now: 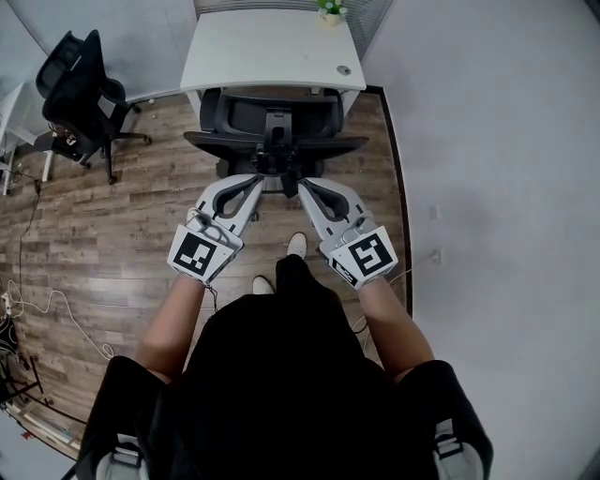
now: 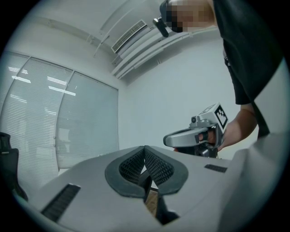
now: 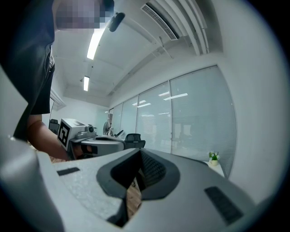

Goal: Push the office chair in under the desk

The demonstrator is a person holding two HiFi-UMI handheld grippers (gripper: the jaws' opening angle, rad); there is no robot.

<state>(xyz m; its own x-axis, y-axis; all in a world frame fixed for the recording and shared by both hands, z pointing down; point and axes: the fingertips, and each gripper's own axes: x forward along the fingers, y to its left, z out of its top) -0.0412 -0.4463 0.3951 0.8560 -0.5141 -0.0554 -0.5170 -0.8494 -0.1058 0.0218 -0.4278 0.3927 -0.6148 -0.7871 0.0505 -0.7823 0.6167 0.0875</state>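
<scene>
The black office chair (image 1: 272, 131) stands with its seat partly under the white desk (image 1: 272, 47) at the top of the head view. Its backrest faces me. My left gripper (image 1: 255, 180) and right gripper (image 1: 302, 184) point at the chair's back from either side of its centre post, tips close to it; whether they touch it is hidden. Both are shut with nothing between the pads. The left gripper view shows its own shut jaws (image 2: 145, 156) and the right gripper (image 2: 195, 136) beyond. In the right gripper view the shut jaws (image 3: 138, 165) fill the foreground, with the left gripper (image 3: 97, 145) behind.
A second black chair (image 1: 80, 89) stands at the back left by another table. A small potted plant (image 1: 330, 9) sits on the desk's far edge. Cables (image 1: 37, 300) trail over the wood floor at the left. A white wall (image 1: 487, 141) runs along the right.
</scene>
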